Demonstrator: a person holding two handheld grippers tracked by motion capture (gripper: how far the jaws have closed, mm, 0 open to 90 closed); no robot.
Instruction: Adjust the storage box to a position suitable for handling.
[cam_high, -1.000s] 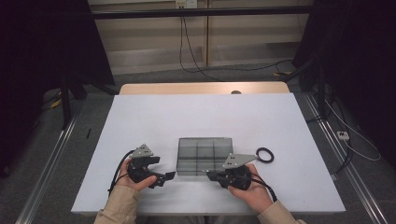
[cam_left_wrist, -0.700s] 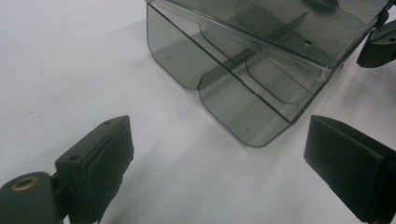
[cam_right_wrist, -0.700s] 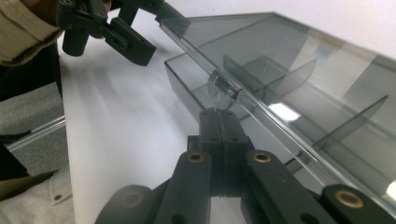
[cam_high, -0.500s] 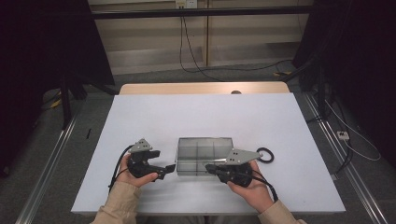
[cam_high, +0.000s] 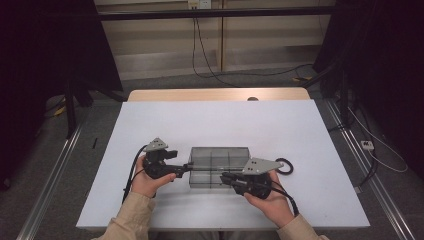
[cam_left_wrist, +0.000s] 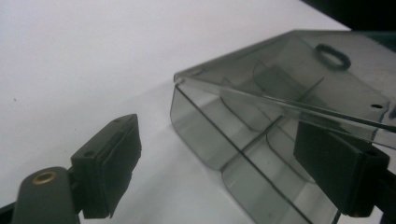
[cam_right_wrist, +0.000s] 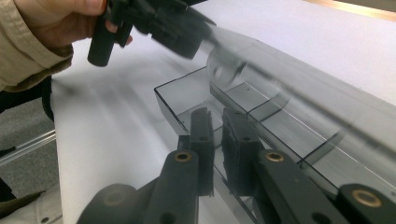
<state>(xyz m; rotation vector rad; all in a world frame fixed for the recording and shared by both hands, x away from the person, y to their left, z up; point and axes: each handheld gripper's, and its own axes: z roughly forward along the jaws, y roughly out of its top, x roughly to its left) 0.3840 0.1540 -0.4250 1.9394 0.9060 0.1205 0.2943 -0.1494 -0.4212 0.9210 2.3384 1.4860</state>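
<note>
A smoky clear compartment box (cam_high: 220, 159) lies on the white table (cam_high: 215, 120). Its lid (cam_left_wrist: 289, 70) stands ajar above the base (cam_left_wrist: 219, 140). My left gripper (cam_high: 182, 169) is at the box's left end, open wide, and its jaws have just been closing a little. In the left gripper view (cam_left_wrist: 224, 149), one pad (cam_left_wrist: 334, 172) sits just under the raised lid edge and the other stands clear of the box. My right gripper (cam_high: 226, 177) is at the box's front edge. Its jaws (cam_right_wrist: 218, 135) are shut on the front wall and have just eased slightly.
A black ring (cam_high: 284, 166) lies on the table by the box's right end and shows through the lid (cam_left_wrist: 332, 56). Both hands and tan sleeves come in from the near edge. Cables trail on the floor beyond the table.
My left gripper has moved right and away from the near edge, up to the box's left end. The right gripper has stayed at the front wall.
</note>
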